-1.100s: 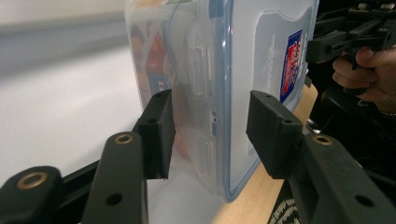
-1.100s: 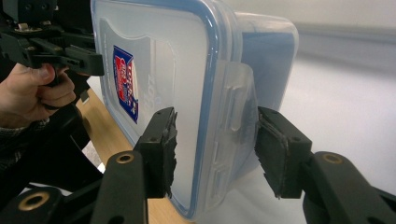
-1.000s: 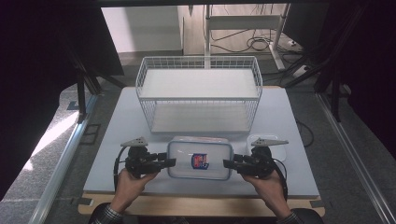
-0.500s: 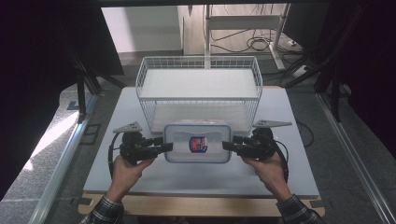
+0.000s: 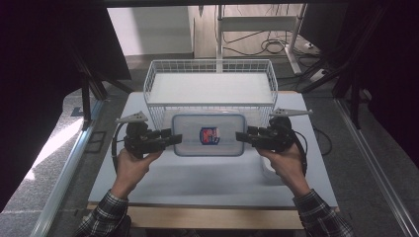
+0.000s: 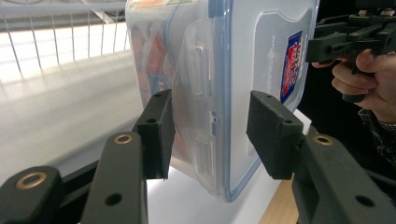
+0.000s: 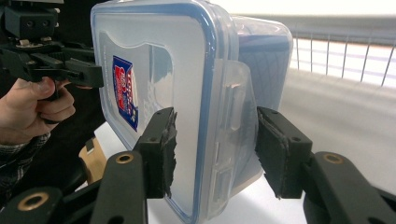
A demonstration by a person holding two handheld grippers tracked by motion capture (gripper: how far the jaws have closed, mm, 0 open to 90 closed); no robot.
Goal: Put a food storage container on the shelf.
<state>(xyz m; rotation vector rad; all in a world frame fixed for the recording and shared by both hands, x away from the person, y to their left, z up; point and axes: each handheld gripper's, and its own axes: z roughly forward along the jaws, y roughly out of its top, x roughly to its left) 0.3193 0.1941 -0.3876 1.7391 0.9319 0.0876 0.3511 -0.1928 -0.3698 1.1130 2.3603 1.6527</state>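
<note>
Clear plastic container [image 5: 209, 135] with blue-rimmed lid, held above white desk [image 5: 207, 177], just near of wire basket [image 5: 210, 89]. Left gripper [image 5: 174, 138] at container's left end, right gripper [image 5: 240, 137] at right end. Left gripper view: jaws part-open, straddling end latch flap; contact with container hard to confirm, so can't tell if clamped. Right gripper view: same, jaws either side of latch, one pad torn, grip unclear. Container bottom cut off by frame edge in both gripper views. Label [image 5: 209, 136] red and blue, text unreadable. Contents blurred through wall. Plaid sleeves cut off at near edge.
</note>
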